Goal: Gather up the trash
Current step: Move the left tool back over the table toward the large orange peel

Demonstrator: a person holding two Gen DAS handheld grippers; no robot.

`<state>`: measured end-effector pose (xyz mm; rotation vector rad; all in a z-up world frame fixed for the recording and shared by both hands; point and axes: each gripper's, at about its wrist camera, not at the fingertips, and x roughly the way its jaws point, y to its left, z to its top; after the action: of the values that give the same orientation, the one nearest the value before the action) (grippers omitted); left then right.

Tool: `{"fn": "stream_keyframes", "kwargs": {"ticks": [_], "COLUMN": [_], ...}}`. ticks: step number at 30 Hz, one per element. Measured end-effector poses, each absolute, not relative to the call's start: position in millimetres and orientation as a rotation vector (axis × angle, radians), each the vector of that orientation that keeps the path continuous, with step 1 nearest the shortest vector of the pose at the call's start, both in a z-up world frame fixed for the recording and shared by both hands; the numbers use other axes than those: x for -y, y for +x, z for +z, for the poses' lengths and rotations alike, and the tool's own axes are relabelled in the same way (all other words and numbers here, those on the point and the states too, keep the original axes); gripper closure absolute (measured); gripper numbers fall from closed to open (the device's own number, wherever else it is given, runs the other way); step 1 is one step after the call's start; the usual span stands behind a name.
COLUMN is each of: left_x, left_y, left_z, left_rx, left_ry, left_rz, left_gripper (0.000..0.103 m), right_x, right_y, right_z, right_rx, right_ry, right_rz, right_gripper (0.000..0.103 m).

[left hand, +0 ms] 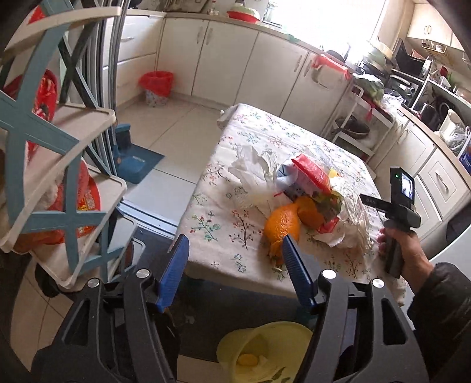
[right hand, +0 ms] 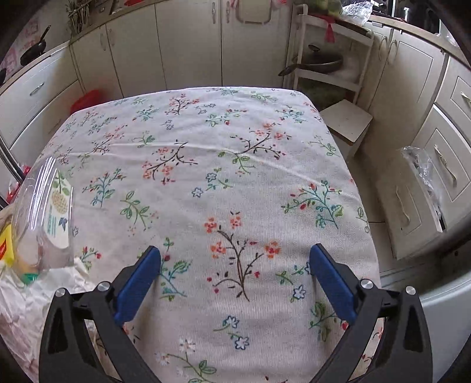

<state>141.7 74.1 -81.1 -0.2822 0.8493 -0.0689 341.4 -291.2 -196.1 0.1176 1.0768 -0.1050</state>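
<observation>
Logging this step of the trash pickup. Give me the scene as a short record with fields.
surface: table with floral cloth
trash pile: orange peel, crumpled tissue, red snack wrapper, clear plastic bag, heaped near the table's front edge
bin: yellow bin on the floor below the left gripper, bits of trash inside
left gripper: open, nothing held, beside the peel
right gripper: open wide over bare cloth

I'm in a small kitchen with cream cabinets [left hand: 229, 59] running along the walls and pale floor tiles [left hand: 164, 129] underfoot. Bright daylight pours through the window [left hand: 329, 20] above the counter. A table under a flowered cloth [right hand: 206, 165] fills the middle, a white rack [right hand: 332, 56] beside it, a blue-and-cream shelf [left hand: 59, 159] on my left.
</observation>
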Motion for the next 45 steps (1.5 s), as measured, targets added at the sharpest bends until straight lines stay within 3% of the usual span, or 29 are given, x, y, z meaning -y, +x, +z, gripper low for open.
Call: {"fn": "stream_keyframes", "kwargs": {"ticks": [9,45], "left_x": [-80.8,-58.0], "left_y": [133.9,120.1], "left_z": [-79.8,-82.2], "left_rx": [-0.829,-0.819], "left_ry": [-0.372,-0.348], "left_rz": [-0.114,-0.143], "left_gripper": [0.03,0.024], "right_x": [290.6,291.9], "right_y": [343.7,344.2], "right_z": [-196.5,-196.5], "right_rx": [-1.079,-1.079], "right_ry": [0.118,0.119], "right_rz": [-0.105,-0.105], "right_gripper": [0.007,0.007]}}
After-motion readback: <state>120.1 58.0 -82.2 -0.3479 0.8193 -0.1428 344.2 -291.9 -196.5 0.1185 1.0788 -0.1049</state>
